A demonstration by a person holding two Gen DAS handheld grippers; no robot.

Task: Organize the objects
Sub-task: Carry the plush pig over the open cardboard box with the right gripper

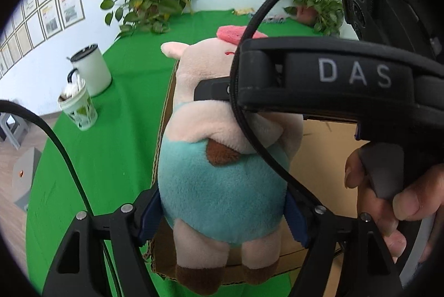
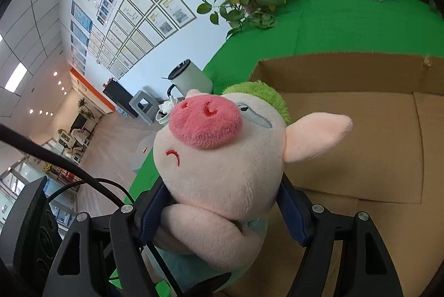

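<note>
A soft pink plush pig (image 1: 222,158) with a rose-red snout, a tuft of green hair, a turquoise body and brown feet hangs above an open brown cardboard box (image 2: 360,130), which sits on a desk (image 1: 116,130) covered in bright green cloth. Both grippers have hold of the toy. The left gripper (image 1: 222,216) has its jaws spread wide around the turquoise belly, and its blue pads (image 1: 298,219) lie against the plush on either side. The right gripper (image 2: 222,209) grips higher, at the neck and arms just below the head, its jaws also well apart with the blue pads pressed into the fabric. In the left wrist view the black body of the right gripper, lettered in white, crosses in front of the pig's head, and a person's hand (image 1: 388,194) wraps its handle. Far back on the desk stand a white lidded canister (image 1: 91,69), a clear cup (image 1: 79,108) and two leafy potted plants (image 1: 147,0).
</note>
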